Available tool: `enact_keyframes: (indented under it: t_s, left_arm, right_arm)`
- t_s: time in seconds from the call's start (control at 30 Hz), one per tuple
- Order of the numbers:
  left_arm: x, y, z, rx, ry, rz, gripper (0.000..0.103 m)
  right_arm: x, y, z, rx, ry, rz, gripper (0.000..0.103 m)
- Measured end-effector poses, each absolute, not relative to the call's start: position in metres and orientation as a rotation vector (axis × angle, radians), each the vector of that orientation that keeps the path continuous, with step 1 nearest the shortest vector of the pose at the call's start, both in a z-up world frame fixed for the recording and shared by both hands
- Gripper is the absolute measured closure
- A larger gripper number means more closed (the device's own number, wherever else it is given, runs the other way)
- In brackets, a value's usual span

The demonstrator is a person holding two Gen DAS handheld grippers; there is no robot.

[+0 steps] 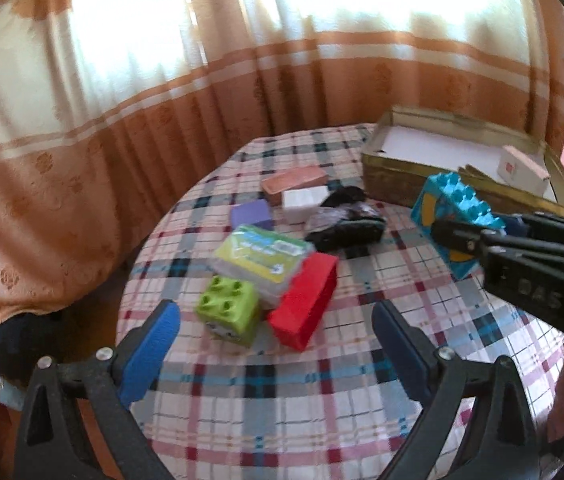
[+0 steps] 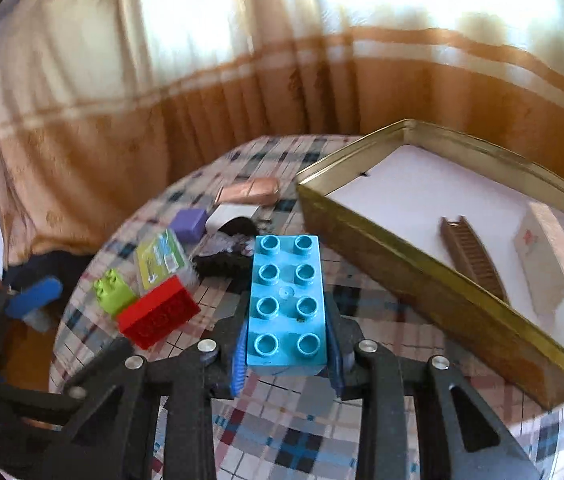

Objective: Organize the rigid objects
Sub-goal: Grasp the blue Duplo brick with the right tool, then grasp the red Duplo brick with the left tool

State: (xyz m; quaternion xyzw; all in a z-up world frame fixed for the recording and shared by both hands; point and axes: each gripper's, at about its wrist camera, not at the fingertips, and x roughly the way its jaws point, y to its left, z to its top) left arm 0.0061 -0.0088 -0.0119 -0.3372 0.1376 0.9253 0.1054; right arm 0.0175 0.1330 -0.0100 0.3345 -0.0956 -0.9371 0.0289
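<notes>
**Blue brick held beside the tin**

Blue plastic fills my right claw (image 2: 287, 354): its two fingers are clamped on the long sides of the blue brick (image 2: 287, 304), studs up, lifted above the plaid table (image 2: 314, 440). The brick hangs just left of the gold tin (image 2: 422, 284), apart from its near wall. Inside the tin, on a white floor, lie a brown comb (image 2: 474, 258) and a pale box (image 2: 548, 246), side by side near the right end.

My left claw (image 1: 276, 344) stands wide open with nothing between its blue pads (image 1: 150, 356), low over the table's near part. Just past its tips sit the green block (image 1: 230, 310) and the red brick (image 1: 306, 306), touching each other. A clear packet (image 1: 264, 258) with a green and yellow label leans against both from behind. Farther back are a purple block (image 1: 252, 216), a white box (image 1: 306, 198) and a pink bar (image 1: 294, 182), close together. A black, crumpled bundle (image 1: 346, 224) lies to their right, between them and the tin. Orange and cream curtains (image 1: 162, 100) hang behind the table.
</notes>
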Motion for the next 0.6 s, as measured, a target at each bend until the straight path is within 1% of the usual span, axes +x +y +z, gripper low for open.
enact_keyframes:
  t_s: [0.1, 0.13, 0.23, 0.3, 0.37, 0.43, 0.47, 0.6]
  left_arm:
    - [-0.005, 0.000, -0.020, -1.066, 0.391, 2.686, 0.007]
    - [-0.009, 0.003, -0.023, -1.095, 0.395, 2.677, 0.011]
    - [-0.015, 0.010, -0.027, -1.106, 0.457, 2.698, 0.012]
    - [-0.017, 0.013, -0.026, -1.104, 0.473, 2.698, 0.015]
    - [-0.018, 0.015, -0.025, -1.094, 0.475, 2.700, 0.024]
    - [-0.027, 0.016, -0.030, -1.158, 0.399, 2.636, 0.037]
    - [-0.033, 0.016, -0.035, -1.214, 0.356, 2.617, 0.037]
    - [-0.036, 0.016, -0.040, -1.249, 0.332, 2.591, 0.046]
  right_arm:
    - [0.025, 0.140, -0.006, 0.979, -0.350, -2.936, 0.069]
    - [0.024, 0.141, -0.006, 0.981, -0.359, -2.938, 0.069]
    - [0.022, 0.142, -0.006, 0.989, -0.374, -2.934, 0.069]
    - [0.021, 0.142, -0.006, 0.988, -0.378, -2.937, 0.069]
    - [0.021, 0.143, -0.006, 0.992, -0.376, -2.936, 0.069]
    - [0.021, 0.143, -0.007, 0.996, -0.377, -2.938, 0.069]
    - [0.021, 0.143, -0.007, 0.998, -0.379, -2.939, 0.069]
    - [0.021, 0.143, -0.009, 1.000, -0.395, -2.943, 0.069]
